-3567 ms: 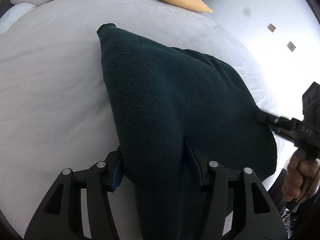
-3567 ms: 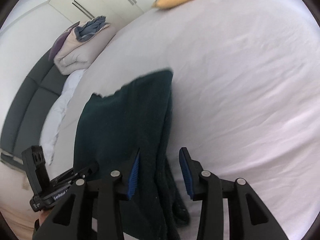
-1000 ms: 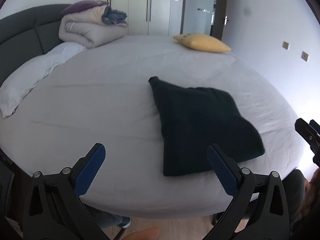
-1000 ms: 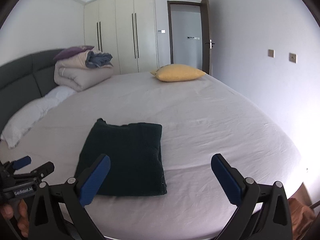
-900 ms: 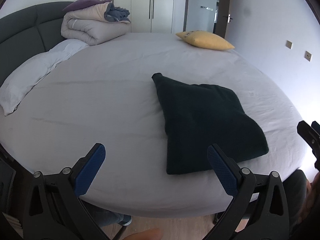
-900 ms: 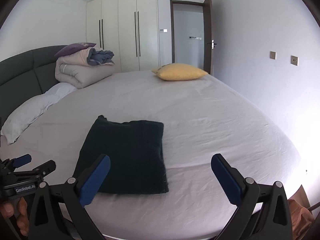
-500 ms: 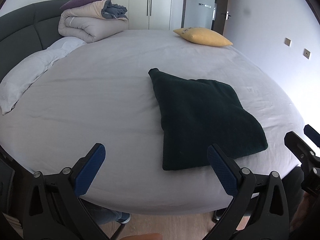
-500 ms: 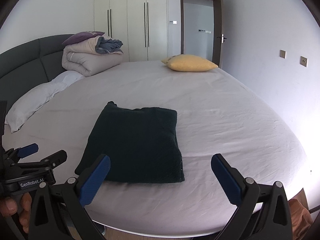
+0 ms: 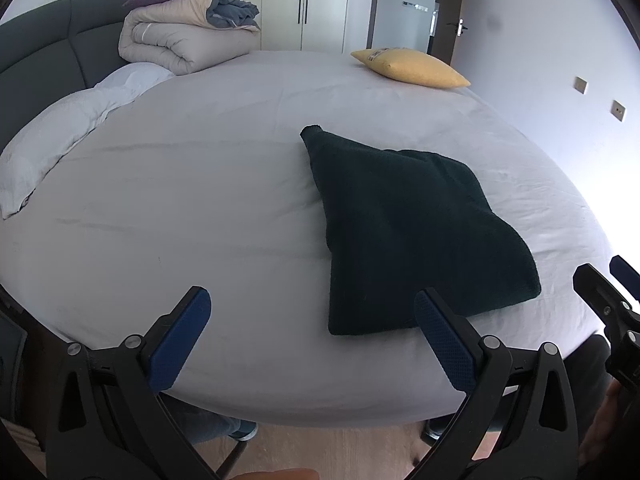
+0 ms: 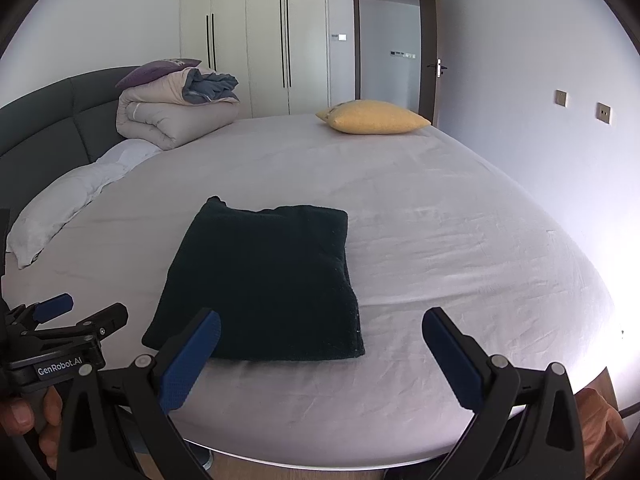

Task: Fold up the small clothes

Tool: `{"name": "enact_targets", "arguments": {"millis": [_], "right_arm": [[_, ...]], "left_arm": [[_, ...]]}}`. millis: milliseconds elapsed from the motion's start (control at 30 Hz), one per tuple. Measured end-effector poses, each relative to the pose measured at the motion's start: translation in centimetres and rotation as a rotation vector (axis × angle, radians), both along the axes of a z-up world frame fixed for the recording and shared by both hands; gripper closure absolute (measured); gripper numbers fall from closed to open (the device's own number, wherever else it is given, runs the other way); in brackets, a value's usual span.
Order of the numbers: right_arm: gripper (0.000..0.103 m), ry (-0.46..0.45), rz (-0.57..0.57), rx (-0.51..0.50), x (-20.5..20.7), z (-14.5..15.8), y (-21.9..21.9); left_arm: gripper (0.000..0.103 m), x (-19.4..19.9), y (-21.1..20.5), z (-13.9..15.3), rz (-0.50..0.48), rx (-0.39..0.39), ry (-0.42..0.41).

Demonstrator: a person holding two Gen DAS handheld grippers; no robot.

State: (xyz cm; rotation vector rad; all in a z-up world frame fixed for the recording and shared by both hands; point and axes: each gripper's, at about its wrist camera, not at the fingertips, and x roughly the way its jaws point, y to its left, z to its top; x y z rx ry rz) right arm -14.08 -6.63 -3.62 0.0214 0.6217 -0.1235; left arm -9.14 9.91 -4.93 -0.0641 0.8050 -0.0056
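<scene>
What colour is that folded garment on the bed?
Very dark green, near black; folded garment shows best from the right wrist.

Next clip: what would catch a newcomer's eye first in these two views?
A dark green folded garment lies flat on the pale bed sheet, near the front edge. Both grippers, left and right, are open and empty, short of the garment. Farther back, a yellow pillow sits by the door side and a rolled duvet against the dark headboard.

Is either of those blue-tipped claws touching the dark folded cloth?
Apart. In the right wrist view, both grippers' fingers hang open short of the dark folded garment, with bare sheet around it.
</scene>
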Motion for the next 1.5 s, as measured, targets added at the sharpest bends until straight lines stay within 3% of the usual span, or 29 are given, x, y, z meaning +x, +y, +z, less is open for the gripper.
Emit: {"name": "enact_targets", "arguments": {"millis": [1500], "right_arm": [[0.0,0.033,-0.019,0.032,0.2,-1.2,-0.5]], "left_arm": [[0.0,0.2,0.0,-0.7,0.0,0.001,0.011]]}}
